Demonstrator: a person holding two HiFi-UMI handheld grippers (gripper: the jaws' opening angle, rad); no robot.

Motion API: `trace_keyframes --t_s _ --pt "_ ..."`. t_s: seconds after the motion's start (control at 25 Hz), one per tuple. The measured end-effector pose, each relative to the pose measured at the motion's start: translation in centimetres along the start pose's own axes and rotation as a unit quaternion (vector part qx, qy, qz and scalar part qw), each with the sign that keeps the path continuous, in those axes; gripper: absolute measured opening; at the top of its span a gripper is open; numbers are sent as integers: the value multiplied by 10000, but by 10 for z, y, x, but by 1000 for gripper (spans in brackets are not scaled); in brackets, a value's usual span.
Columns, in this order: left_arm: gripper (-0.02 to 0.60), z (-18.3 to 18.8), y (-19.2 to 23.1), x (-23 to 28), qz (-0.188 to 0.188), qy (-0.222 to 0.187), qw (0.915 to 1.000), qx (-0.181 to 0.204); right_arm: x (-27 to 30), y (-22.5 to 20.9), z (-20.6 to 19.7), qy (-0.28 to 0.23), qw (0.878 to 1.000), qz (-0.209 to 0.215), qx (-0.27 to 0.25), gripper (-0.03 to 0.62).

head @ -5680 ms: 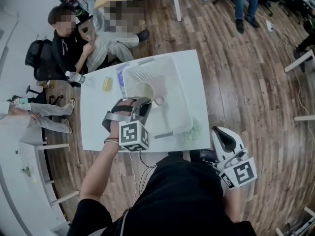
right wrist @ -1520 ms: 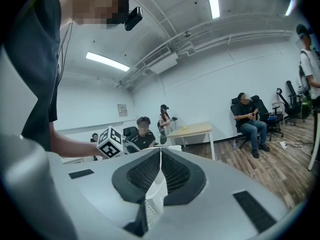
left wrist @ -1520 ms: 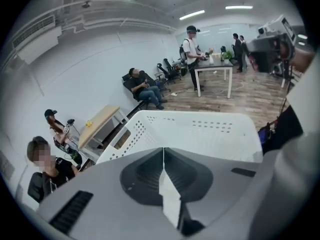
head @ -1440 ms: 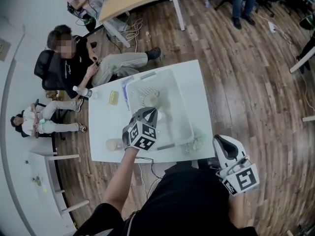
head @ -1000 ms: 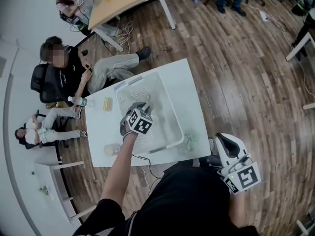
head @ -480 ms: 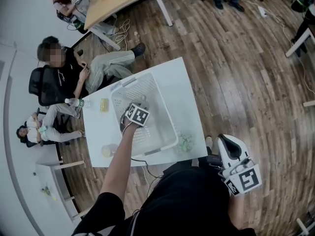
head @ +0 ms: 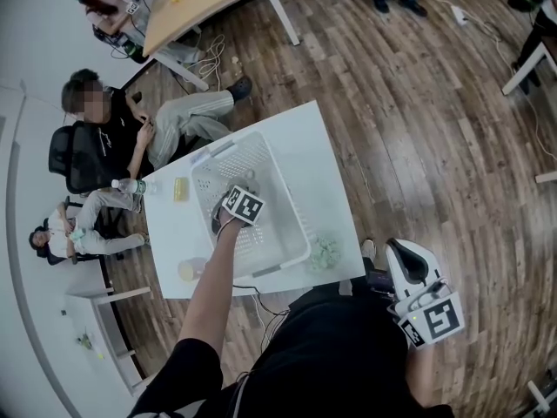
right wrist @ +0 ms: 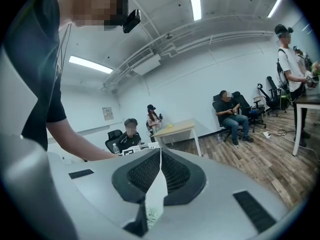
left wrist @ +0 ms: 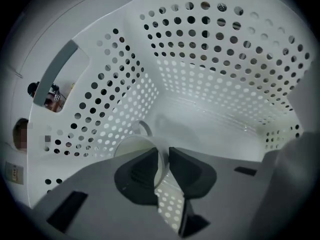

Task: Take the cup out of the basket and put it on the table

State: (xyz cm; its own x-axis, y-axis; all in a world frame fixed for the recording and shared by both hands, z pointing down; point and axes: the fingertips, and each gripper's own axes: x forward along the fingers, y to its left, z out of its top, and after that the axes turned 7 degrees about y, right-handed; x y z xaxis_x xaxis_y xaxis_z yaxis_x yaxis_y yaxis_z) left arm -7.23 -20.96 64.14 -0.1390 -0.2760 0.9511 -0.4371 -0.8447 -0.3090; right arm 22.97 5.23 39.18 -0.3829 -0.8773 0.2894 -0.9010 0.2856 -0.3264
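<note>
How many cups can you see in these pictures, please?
2. One cup is in the basket, its rim between the closing jaws of the left hand-held gripper; the other cup stands on the table, left of the basket. The gripper may hide more.

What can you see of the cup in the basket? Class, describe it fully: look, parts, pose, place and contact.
The cup is white and smooth, like ceramic, with a round open mouth facing the left gripper and a loop handle on its far side. It sits inside the white perforated basket, near one wall. The jaws are closing on its rim, one pad inside, one outside. Its base is hidden.
</note>
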Motion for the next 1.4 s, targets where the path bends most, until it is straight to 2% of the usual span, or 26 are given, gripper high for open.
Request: trace_keyframes --t_s 0.16,0.36,0.72,1.0,1.4 --pt "50 -1 -2 -2 9 53 9997 233 -1 -1 1 13 10000 29 21 26" --pt "48 -4 -9 -6 -61 -33 9992 389 2 3 -1 19 10000 90 -14 26" --pt "40 17 -26 -59 232 -735 9924 957 9 19 -2 23 9996 260 -84 26" --pt "41 22 -41 -121 266 -1376 9839 1107 19 41 1 12 9989 406 -215 26" --pt "41 -2 -46 -205 235 -1830 9736 1346 28 87 1 24 9976 532 -441 26"
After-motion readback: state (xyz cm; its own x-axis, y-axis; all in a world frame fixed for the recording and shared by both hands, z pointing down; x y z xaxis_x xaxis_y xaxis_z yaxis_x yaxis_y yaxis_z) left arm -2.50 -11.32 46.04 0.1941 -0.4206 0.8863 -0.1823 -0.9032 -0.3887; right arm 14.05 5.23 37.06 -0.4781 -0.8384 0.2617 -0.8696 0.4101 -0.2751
